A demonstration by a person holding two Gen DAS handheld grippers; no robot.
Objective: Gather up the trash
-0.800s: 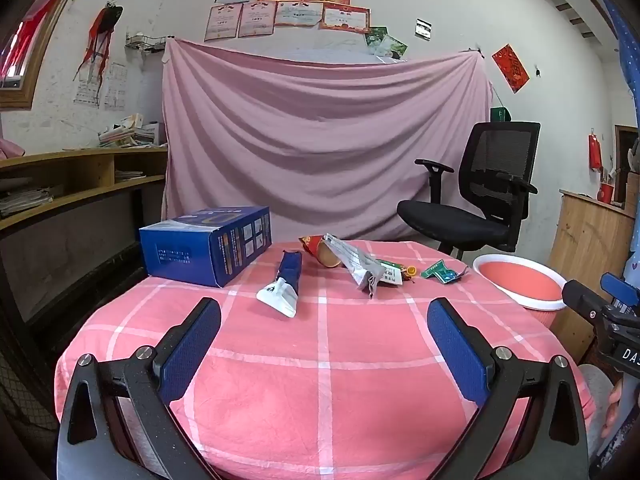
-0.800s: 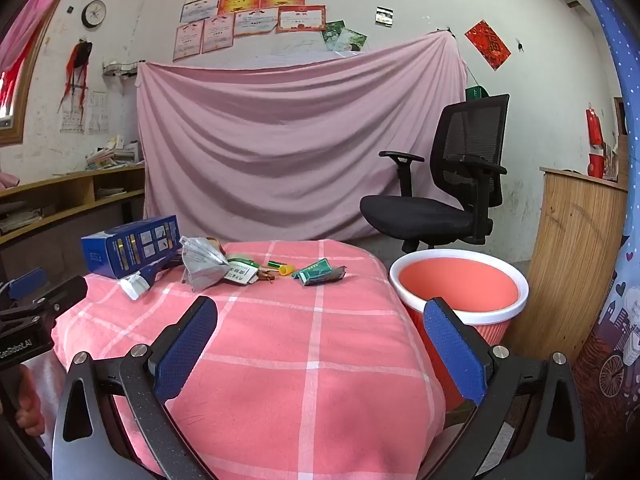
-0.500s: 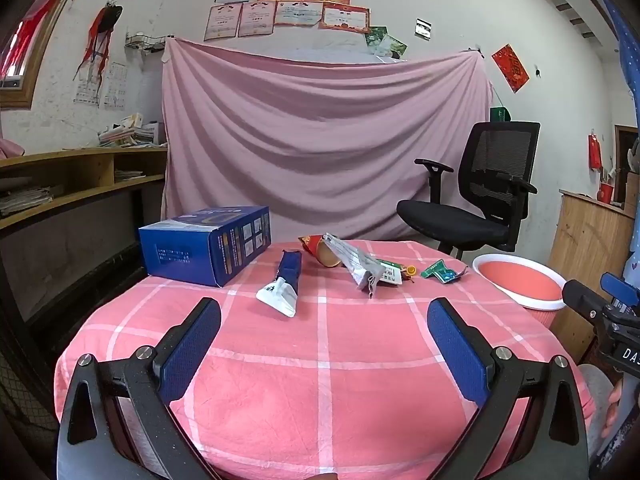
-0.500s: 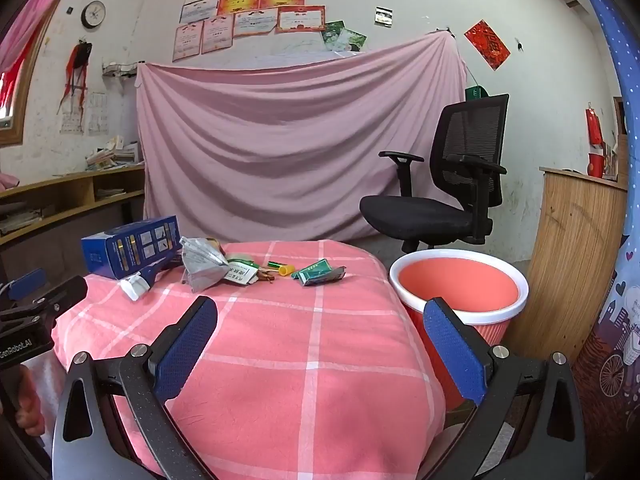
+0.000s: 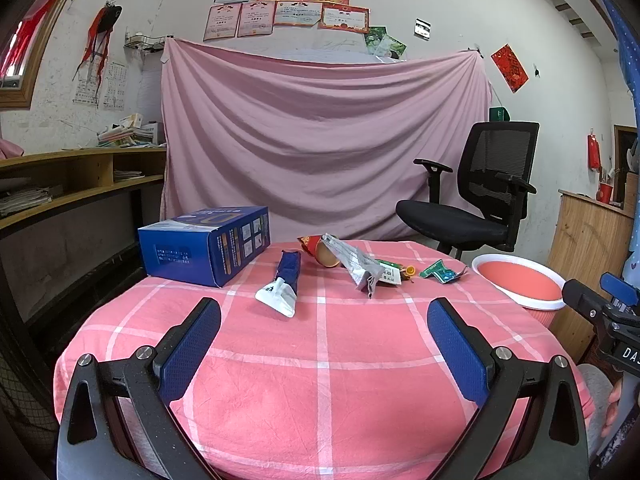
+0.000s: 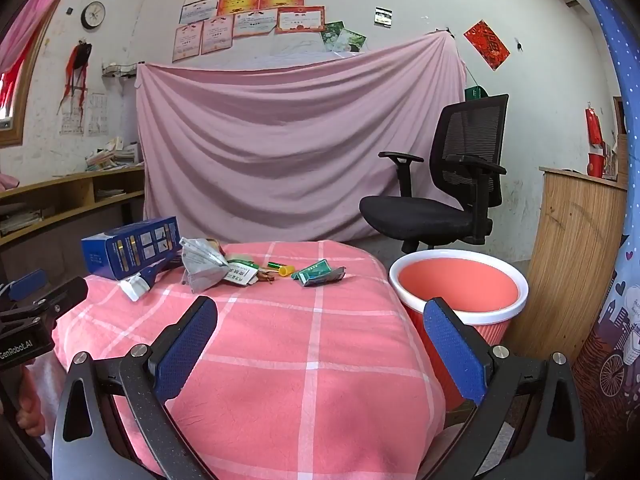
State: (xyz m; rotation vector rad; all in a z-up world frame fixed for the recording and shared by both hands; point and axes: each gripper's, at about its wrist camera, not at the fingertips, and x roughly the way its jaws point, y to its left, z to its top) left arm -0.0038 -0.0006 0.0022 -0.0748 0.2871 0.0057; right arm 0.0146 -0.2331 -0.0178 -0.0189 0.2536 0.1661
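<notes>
Step in hand: start position, judged from the layout, with no trash collected yet. The left gripper and the right gripper hover over the near part of the pink checked tablecloth, both with jaws spread wide and nothing between the pads.

The trash lies in a loose row at the far side of the table, well apart from both grippers. Left to right in the left wrist view: a blue carton, a blue-and-white tube, a crumpled silver wrapper lying over a red snack packet, a small yellow cap and a green wrapper.

Next move: 1 gripper must travel forward, descend over a single item and close on it (the thin wrappers lie flat, so a low approach is likely needed).

Container: 1 salmon-red bin with a white rim stands just beside the table's right edge. As far as its interior is visible, it holds nothing.
</notes>
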